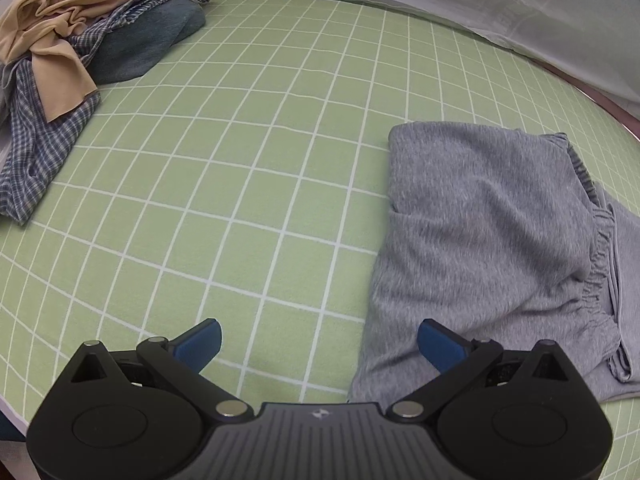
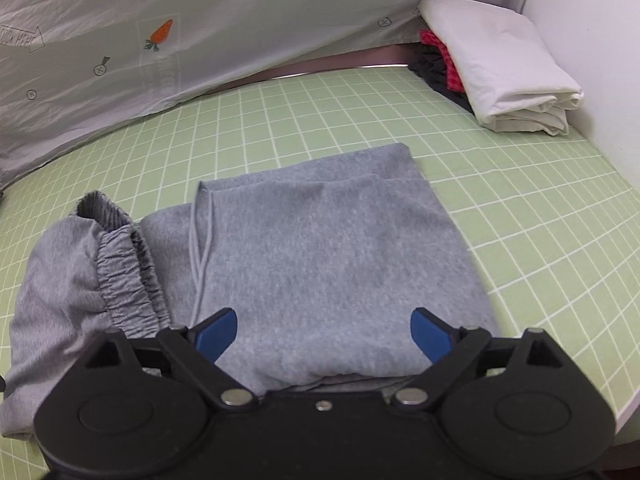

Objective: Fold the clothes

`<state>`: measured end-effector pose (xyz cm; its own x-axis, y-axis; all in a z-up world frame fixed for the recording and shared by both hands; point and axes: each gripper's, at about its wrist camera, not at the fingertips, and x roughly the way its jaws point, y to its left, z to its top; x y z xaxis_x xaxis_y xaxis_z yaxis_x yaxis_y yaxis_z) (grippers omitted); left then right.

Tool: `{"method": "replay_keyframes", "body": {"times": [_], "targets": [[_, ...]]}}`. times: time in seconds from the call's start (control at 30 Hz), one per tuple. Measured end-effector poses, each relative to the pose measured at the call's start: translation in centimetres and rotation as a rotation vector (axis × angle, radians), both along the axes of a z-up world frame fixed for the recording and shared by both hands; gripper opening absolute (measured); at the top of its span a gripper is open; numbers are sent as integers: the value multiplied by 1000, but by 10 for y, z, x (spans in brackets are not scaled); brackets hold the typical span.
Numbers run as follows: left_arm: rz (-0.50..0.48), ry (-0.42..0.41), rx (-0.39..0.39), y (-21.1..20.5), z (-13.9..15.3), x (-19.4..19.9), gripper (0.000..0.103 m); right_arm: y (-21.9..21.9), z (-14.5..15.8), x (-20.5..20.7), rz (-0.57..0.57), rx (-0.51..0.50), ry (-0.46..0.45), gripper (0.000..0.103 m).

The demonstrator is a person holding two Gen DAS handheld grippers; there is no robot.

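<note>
I see the grey pants (image 2: 320,264) lying doubled over on the bed (image 1: 240,160), waistband poking out at one side, so they sit compact and flat there. My right tool (image 2: 324,330) hangs over their near edge with its fingers spread and nothing in them; my left tool (image 1: 320,340) hovers beside them, also released. I count one loose heap (image 1: 72,52) of perhaps three garments, hard to separate, and one folded stack (image 2: 504,68) by the wall.
</note>
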<state>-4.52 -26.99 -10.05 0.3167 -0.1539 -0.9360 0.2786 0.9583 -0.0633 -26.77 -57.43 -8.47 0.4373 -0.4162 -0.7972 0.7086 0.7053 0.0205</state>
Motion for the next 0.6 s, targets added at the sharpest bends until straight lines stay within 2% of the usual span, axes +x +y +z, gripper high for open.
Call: {"method": "replay_keyframes", "body": {"times": [0.13, 0.23, 0.33, 0.43, 0.53, 0.6], "targets": [[0, 24, -31, -15, -8, 12, 103, -12, -1, -12, -32, -3, 26, 95], [-17, 27, -24, -27, -13, 16, 101, -21, -4, -20, -54, -3, 47, 95], [-32, 28, -21, -37, -17, 19, 93, -28, -5, -26, -72, 1, 58, 95], [-37, 23, -53, -39, -15, 18, 82, -35, -7, -31, -93, 5, 64, 95], [-43, 19, -85, -42, -13, 17, 60, -42, -9, -34, -119, 3, 76, 95], [-46, 16, -107, -44, -11, 17, 23, -46, -9, -36, -138, 0, 83, 95]]}}
